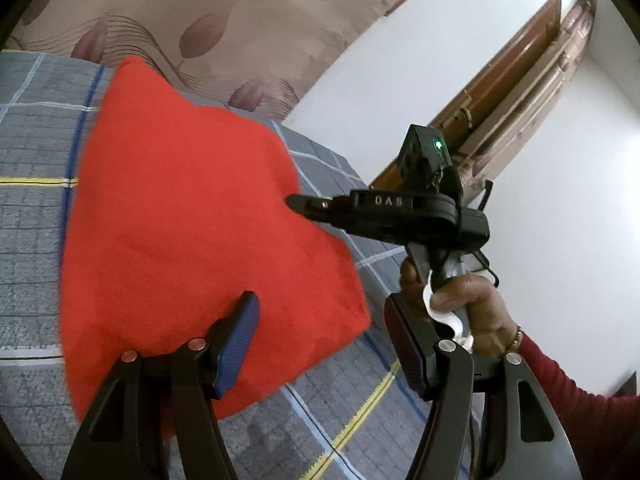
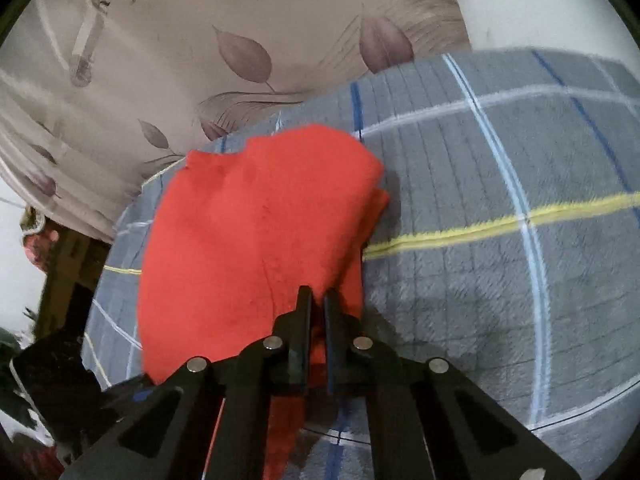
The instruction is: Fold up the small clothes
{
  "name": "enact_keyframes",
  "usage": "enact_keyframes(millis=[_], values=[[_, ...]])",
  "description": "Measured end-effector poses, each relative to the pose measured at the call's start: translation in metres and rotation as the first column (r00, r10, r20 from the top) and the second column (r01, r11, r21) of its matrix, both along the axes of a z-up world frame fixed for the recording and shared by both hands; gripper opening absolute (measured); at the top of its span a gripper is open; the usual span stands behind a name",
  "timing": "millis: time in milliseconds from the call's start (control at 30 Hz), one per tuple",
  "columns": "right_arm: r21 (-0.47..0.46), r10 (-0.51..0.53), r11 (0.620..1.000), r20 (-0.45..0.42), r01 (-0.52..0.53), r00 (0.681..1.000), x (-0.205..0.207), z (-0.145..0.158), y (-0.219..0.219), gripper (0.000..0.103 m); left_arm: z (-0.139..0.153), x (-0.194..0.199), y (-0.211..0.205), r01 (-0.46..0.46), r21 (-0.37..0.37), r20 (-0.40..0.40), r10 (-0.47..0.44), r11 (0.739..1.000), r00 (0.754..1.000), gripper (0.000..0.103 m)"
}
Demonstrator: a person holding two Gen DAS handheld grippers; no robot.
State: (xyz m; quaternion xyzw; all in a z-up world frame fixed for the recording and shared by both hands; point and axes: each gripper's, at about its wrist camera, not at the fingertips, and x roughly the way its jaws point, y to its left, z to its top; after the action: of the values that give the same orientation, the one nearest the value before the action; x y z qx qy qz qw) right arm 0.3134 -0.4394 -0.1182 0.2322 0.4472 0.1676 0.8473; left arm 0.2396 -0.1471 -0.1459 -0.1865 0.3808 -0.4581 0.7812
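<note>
The red cloth (image 1: 192, 216) is lying on the plaid bed cover (image 1: 32, 240). Its near edge is being clamped by the right gripper (image 2: 318, 300), while the left gripper (image 1: 320, 336) is being held apart, empty, over it. The pinched edge is best carried low and laid square across.
</note>
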Motion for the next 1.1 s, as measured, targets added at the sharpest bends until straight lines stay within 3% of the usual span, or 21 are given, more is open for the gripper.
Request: enact_keyframes(millis=[100,200,233,267,333,400,433,567,833,967,1033,1100], values=[[0.116,-0.011,0.993,0.024,0.008,1.0,-0.004,0.002,-0.01,0.009,-0.001,0.001,-0.001,0.006,0.002,-0.008,-0.006,1.0,1.0,0.067],[0.151,-0.013,0.989,0.039,0.007,0.999,-0.004,0.007,-0.01,0.014,-0.002,0.0,-0.001,0.006,0.002,-0.009,-0.006,1.0,1.0,0.067],[0.165,-0.005,0.986,0.035,-0.001,0.999,-0.003,0.007,-0.009,0.023,-0.002,0.0,-0.001,0.006,0.004,-0.009,-0.006,1.0,1.0,0.067],[0.177,0.003,0.984,0.03,-0.008,1.0,-0.002,0.008,-0.006,0.041,-0.002,0.0,-0.001,0.006,0.004,-0.008,-0.006,1.0,1.0,0.067],[0.134,0.007,0.991,0.04,-0.012,0.999,0.0,0.01,0.006,0.055,-0.001,-0.001,0.0,0.007,0.002,-0.011,-0.007,1.0,1.0,0.067],[0.069,0.024,0.997,0.041,-0.027,0.999,0.001,0.009,0.016,0.015,-0.002,-0.002,0.001,0.008,0.001,-0.01,-0.008,1.0,1.0,0.067],[0.03,0.025,0.999,0.011,-0.025,1.0,0.002,0.005,0.018,0.007,-0.002,-0.002,0.001,0.008,0.0,-0.011,-0.008,1.0,1.0,0.067],[-0.023,0.005,1.0,0.026,-0.004,1.0,-0.001,0.009,0.008,0.006,-0.001,-0.001,-0.001,0.023,-0.005,-0.013,-0.023,1.0,1.0,0.068],[0.009,-0.01,1.0,0.03,0.01,0.999,-0.002,0.002,-0.003,0.007,0.001,0.0,-0.004,0.043,0.008,-0.014,-0.043,0.999,0.999,0.073],[-0.04,-0.091,0.994,0.161,0.098,0.983,-0.032,0.032,-0.005,0.01,0.001,-0.001,-0.005,0.041,0.015,-0.013,-0.041,0.999,0.999,0.073],[-0.085,-0.041,0.994,0.231,0.062,0.972,-0.047,0.05,0.011,0.011,0.0,-0.002,-0.006,0.04,0.023,-0.011,-0.04,0.999,0.999,0.073],[-0.146,0.039,0.989,0.246,-0.002,0.968,-0.058,0.054,0.033,0.011,0.001,-0.003,-0.006,0.038,0.03,-0.007,-0.038,0.999,0.999,0.073]])
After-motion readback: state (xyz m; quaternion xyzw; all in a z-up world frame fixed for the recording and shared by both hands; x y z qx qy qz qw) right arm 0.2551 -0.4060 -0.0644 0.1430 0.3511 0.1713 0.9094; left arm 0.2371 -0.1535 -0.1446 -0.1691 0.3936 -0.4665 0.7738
